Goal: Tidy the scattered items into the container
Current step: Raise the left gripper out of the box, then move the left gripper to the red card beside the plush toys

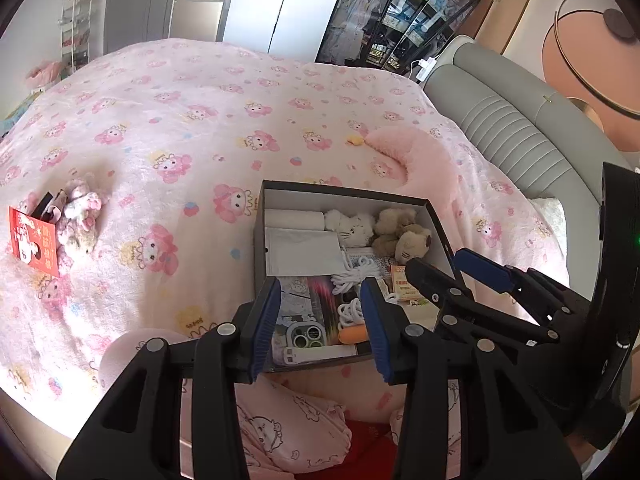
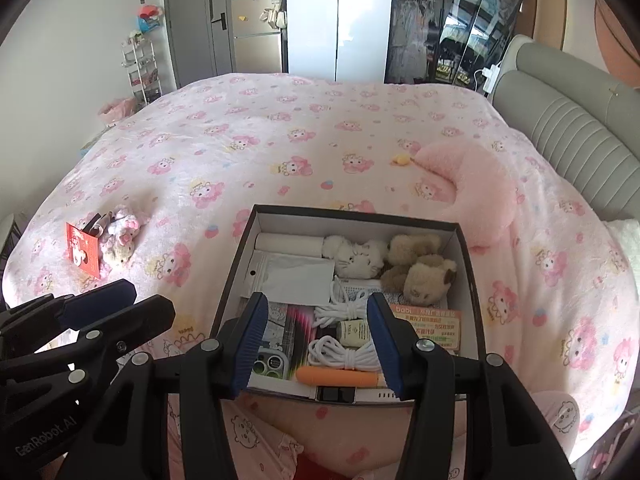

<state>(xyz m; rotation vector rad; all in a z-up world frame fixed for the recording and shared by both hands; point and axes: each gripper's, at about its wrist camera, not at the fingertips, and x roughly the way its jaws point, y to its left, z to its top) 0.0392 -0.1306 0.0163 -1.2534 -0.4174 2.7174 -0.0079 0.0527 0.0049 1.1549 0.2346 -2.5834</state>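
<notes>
The box (image 2: 466, 264) on the bed (image 1: 200, 120) is nearly full of toys (image 2: 420, 272), ropes and cards. A small pile (image 1: 76, 220) with a red card (image 1: 34, 242) is left, well apart to the left. Both claws, left (image 1: 320, 324) and right (image 2: 318, 344), are released and hold nothing. The pile is too small to tell what is in it.
</notes>
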